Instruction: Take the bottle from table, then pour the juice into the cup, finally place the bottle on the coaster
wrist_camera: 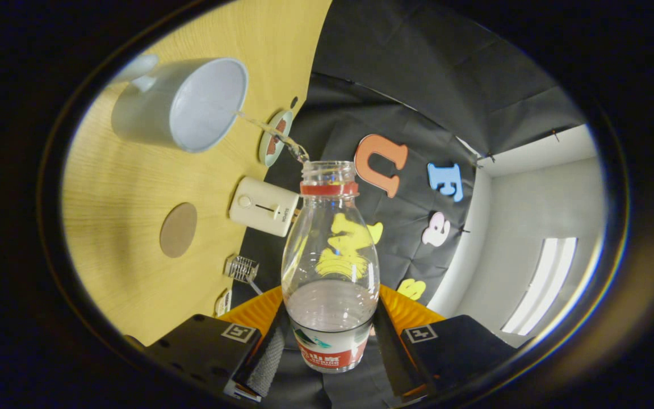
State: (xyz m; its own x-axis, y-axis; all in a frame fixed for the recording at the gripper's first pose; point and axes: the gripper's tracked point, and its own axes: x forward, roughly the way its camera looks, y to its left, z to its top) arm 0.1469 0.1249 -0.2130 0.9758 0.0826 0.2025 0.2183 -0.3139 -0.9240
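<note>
Tool (pixel 330 346) tilted, clamping bottle (pixel 330 267) — stream entering cup (pixel 182 105)

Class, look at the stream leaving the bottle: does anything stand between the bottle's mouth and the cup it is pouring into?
Nothing visible does. The gripper holds the bottle tilted, and the stream runs through open air from its mouth into the cup. The coaster lies apart on the table.

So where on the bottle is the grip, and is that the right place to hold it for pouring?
The gripper is shut on the bottle at its lower body, a finger on each side over the label band. That suits it: the walls there look straight, the bottle narrows toward the neck, and the open mouth stays free, tilted toward the cup with a thin stream running.
</note>
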